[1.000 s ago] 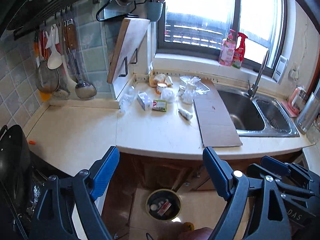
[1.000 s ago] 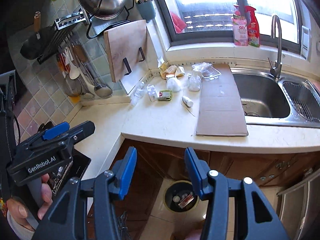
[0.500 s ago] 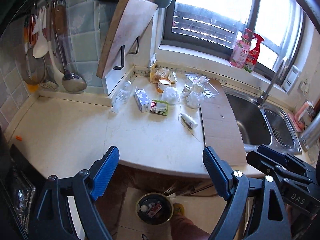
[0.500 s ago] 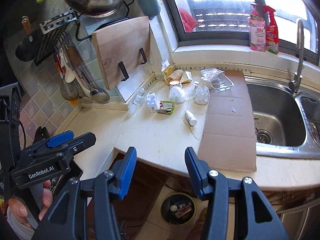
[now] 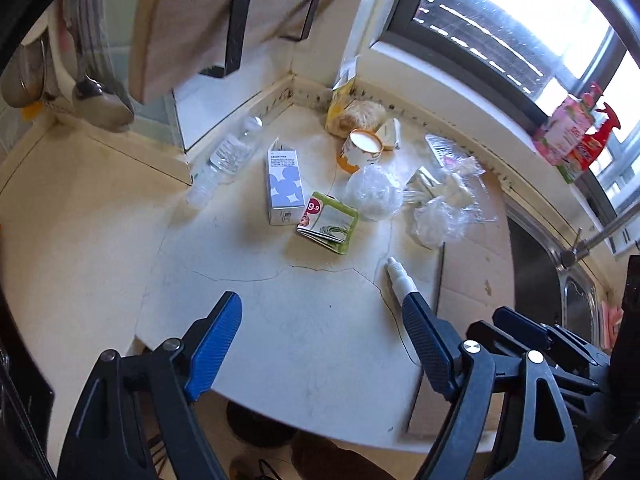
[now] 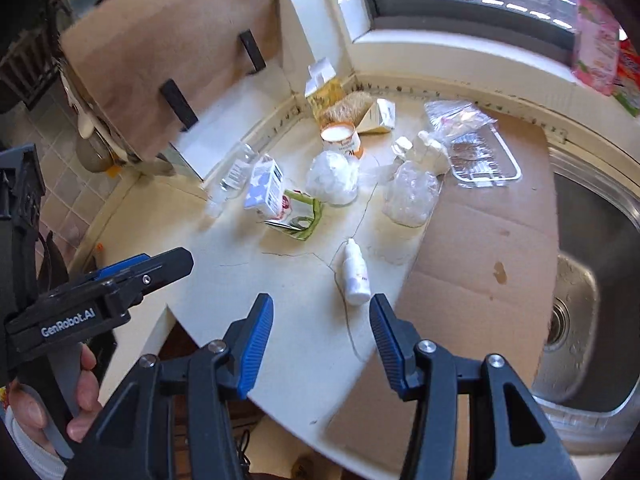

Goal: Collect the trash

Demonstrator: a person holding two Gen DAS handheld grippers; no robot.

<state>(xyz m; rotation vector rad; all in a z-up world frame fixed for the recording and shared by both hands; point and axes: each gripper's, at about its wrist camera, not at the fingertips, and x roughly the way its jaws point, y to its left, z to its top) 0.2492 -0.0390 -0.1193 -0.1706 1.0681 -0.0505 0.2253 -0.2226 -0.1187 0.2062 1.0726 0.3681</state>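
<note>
Trash lies in the counter corner: a blue-white carton [image 5: 283,184] [image 6: 265,188], a green folded packet [image 5: 328,223] [image 6: 298,216], a clear bottle [image 5: 226,156] [image 6: 231,178], a paper cup [image 5: 360,149] [image 6: 341,138], crumpled plastic bags [image 5: 374,193] [image 6: 332,178] and a small white bottle [image 5: 400,278] [image 6: 355,272]. My left gripper [image 5: 322,324] is open and empty over the counter's front part. My right gripper [image 6: 320,328] is open and empty, just in front of the small white bottle.
A flat cardboard sheet [image 6: 488,232] lies beside the steel sink [image 6: 592,248]. A clear plastic tray [image 6: 484,160] rests on it. A cutting board [image 6: 168,52] leans at the back left. Spray bottles [image 5: 572,132] stand on the window sill.
Both grippers have moved forward and down from above the floor bin toward the counter; the trash now looks much closer. Both stay open.
</note>
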